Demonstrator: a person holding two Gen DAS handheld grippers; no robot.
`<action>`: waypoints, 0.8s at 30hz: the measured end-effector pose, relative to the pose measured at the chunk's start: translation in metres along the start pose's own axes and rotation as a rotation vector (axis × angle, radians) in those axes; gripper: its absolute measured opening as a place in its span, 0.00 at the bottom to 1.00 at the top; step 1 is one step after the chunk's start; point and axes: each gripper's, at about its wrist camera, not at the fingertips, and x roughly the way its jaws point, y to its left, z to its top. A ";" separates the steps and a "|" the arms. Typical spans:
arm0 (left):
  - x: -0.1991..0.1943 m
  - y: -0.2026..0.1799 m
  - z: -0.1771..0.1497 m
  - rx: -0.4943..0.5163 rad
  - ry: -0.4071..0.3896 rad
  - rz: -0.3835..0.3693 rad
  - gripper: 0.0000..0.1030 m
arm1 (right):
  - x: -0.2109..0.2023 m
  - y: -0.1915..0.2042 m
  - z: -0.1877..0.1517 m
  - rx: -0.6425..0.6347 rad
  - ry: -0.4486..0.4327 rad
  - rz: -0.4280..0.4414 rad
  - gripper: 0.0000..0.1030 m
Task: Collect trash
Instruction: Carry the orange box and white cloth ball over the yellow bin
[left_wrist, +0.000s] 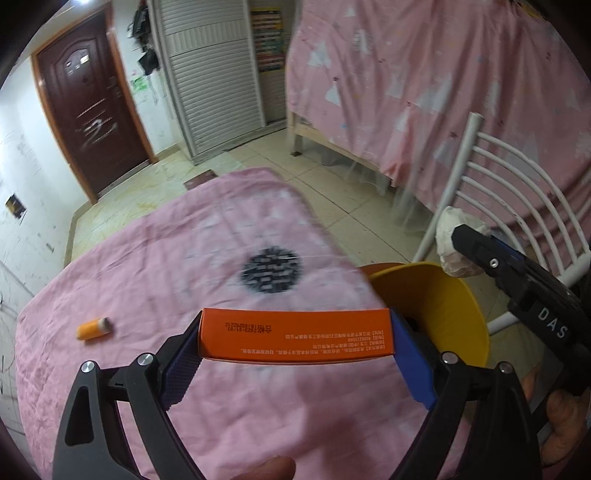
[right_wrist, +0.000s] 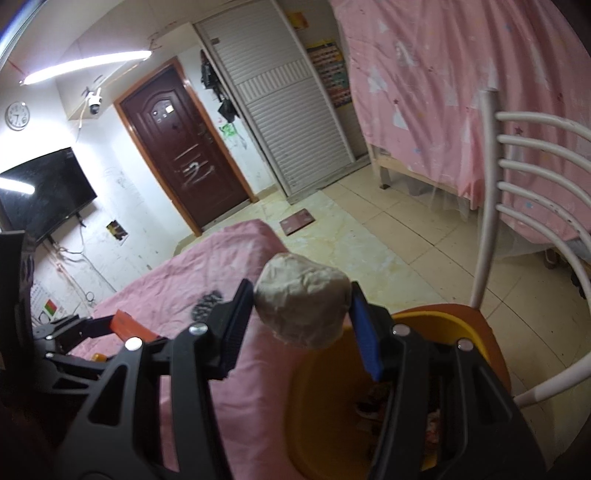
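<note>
Pink cloth (left_wrist: 155, 258) covers the table in front of me, and at its right edge a yellow bin (left_wrist: 439, 306) sits on the seat of a white chair (left_wrist: 517, 177); tiled floor, a dark door and a curtained bed lie beyond.

My left gripper (left_wrist: 295, 341) is clamped across an orange box (left_wrist: 295, 338), pads on its two short ends, so the box's long axis runs 9 to 3 o'clock in the left view, square to the fingers. It hangs over the cloth with its right end just at the bin's rim; from this gripper the bin mouth lies at about 2 o'clock.

My right gripper (right_wrist: 301, 314) is closed on a wad of paper (right_wrist: 301, 299), pinched from both sides. In the right view the bin (right_wrist: 325, 406) opens at 5 o'clock, directly beneath the wad, with some litter already in the bottom (I can't make out what).

So the right hand is the nearer one: as I judge it, the wad is already over the opening and only needs the pads to part, while the box has to travel on towards 2 o'clock first. Being long and crosswise, I would expect it to go in cleaner tipped end-down.

One small orange tube (left_wrist: 94, 328) lies on the cloth at 9 o'clock from the box, uncollected.
</note>
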 end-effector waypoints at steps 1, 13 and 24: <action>0.001 -0.009 0.001 0.014 0.001 -0.006 0.82 | -0.003 -0.007 -0.001 0.008 -0.002 -0.007 0.49; 0.010 -0.074 0.003 0.117 0.016 -0.056 0.82 | -0.021 -0.046 -0.003 0.058 -0.017 -0.052 0.49; 0.019 -0.108 0.005 0.185 0.027 -0.078 0.82 | -0.029 -0.063 -0.001 0.084 -0.031 -0.070 0.49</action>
